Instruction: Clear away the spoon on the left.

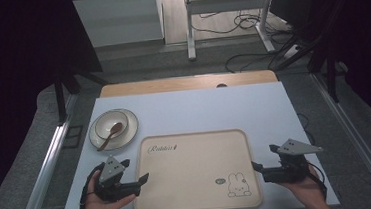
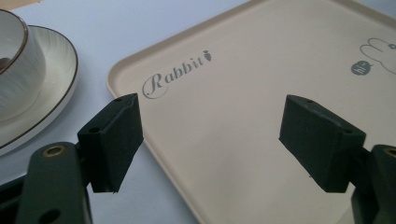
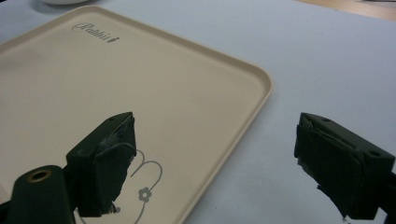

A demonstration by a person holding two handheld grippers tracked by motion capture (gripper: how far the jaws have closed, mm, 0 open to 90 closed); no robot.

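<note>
High view – tray: the beige tray (image 1: 195, 171) is seen at the near middle of the table (image 1: 254, 106), with nothing on it.
High view – grippers: the left gripper (image 1: 140, 181) is held at the tray's 9 o'clock edge, the right gripper (image 1: 256, 168) at its 3 o'clock edge.
High view – dishes: a bowl (image 1: 105, 123) with a spoon (image 1: 110, 135) is set on a plate (image 1: 130, 130) at the tray's 10 o'clock, apart from it.
Left gripper view – jaws: they are spread wide astride the tray's rim (image 2: 122, 88), and nothing is clamped.
Right gripper view – jaws: they are also wide, with the tray's far-side rim (image 3: 256, 105) between them, untouched.
Step in hand: judged an approach to both side edges (a two-handed lift seems intended).
Next move: both pairs of jaws would need to be lowered onto the rims and closed together, level.
</note>
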